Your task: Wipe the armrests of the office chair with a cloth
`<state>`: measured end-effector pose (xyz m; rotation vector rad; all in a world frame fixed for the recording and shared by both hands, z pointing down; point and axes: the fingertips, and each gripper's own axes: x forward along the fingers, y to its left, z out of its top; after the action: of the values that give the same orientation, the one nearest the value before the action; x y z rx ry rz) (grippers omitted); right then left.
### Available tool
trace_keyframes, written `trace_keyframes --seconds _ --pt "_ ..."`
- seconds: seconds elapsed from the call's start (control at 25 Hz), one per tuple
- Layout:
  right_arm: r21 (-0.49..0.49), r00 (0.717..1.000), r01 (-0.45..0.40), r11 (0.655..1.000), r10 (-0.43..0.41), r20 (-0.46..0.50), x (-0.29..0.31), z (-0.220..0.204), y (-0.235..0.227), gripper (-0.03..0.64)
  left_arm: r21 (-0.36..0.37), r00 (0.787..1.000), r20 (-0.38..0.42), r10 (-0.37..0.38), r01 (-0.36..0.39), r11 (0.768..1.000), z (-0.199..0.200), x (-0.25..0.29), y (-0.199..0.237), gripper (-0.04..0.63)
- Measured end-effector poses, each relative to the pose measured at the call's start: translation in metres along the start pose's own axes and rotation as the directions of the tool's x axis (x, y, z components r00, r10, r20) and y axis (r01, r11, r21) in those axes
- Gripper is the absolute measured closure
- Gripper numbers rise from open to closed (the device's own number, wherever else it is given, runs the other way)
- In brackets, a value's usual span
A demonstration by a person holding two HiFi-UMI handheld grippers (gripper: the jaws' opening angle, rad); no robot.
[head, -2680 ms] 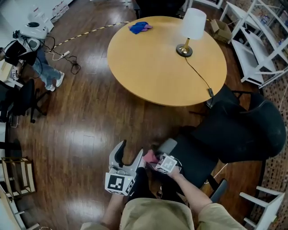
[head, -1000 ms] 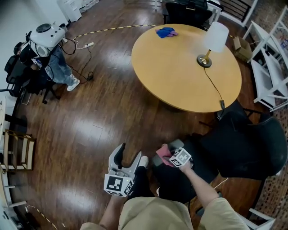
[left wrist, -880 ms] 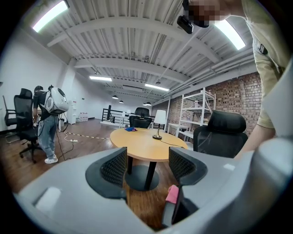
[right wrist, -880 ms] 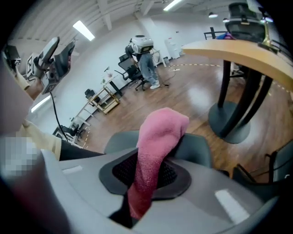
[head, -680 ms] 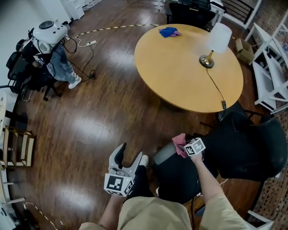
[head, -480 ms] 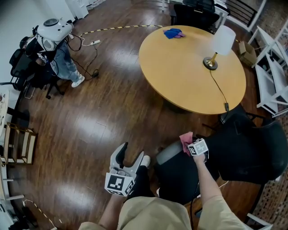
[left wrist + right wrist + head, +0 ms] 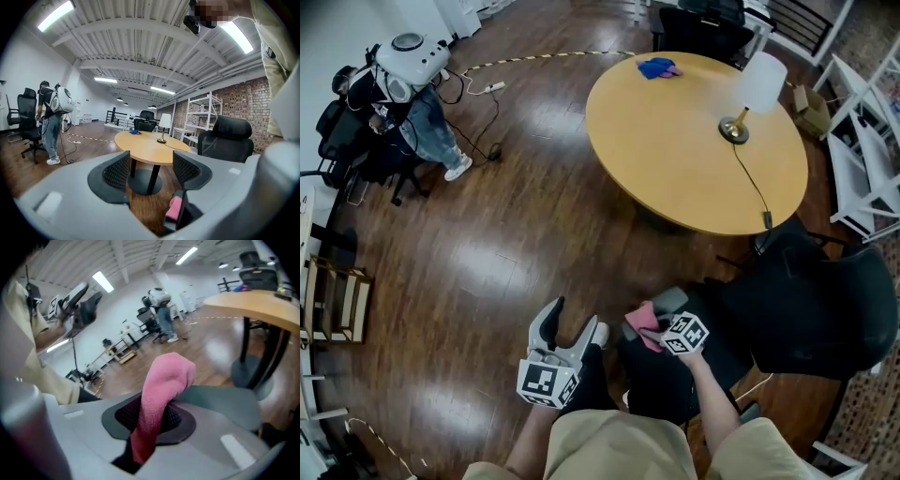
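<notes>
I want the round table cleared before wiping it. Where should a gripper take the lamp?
Grip the lamp by its thin upright stem, between the brass base and white shade, coming in level from the side opposite the cord: the shade is too wide for jaws, the stem bare.

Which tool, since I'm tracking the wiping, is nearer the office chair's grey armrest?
Right. The right tool, clamping the pink cloth, is at the grey armrest; the left tool, open and empty, is apart to its left.
</notes>
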<state>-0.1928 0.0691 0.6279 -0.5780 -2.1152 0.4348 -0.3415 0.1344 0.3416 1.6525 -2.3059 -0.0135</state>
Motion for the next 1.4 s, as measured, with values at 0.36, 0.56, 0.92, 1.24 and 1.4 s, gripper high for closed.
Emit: trace_keyframes --seconds 0.36,0.56,0.92,1.24,1.4 --pt "-0.14 0.991 -0.038 0.989 0.02 -0.131 0.054 -0.036 0.038 0.552 0.024 1.0 -0.012 -0.015 0.015 1.0 0.001 0.001 -0.007 0.319" --pt "-0.04 0.988 0.081 0.996 -0.086 -0.127 0.012 -0.05 -0.014 0.552 0.023 1.0 -0.017 -0.018 0.019 1.0 -0.003 0.005 -0.006 0.319" --pt "0.202 0.916 0.382 0.902 -0.34 -0.213 -0.091 -0.073 -0.144 0.551 0.031 0.999 -0.042 -0.022 0.023 0.999 -0.006 0.008 -0.005 0.319" --pt "0.286 0.897 0.44 0.851 -0.43 -0.101 -0.12 -0.026 -0.163 0.551 0.03 0.997 -0.066 -0.04 0.042 0.999 -0.011 0.022 -0.008 0.319" --pt "0.18 0.926 0.376 0.909 -0.364 -0.099 -0.093 0.019 -0.147 0.551 0.025 0.996 -0.069 -0.062 0.063 0.998 -0.016 0.034 -0.008 0.319"
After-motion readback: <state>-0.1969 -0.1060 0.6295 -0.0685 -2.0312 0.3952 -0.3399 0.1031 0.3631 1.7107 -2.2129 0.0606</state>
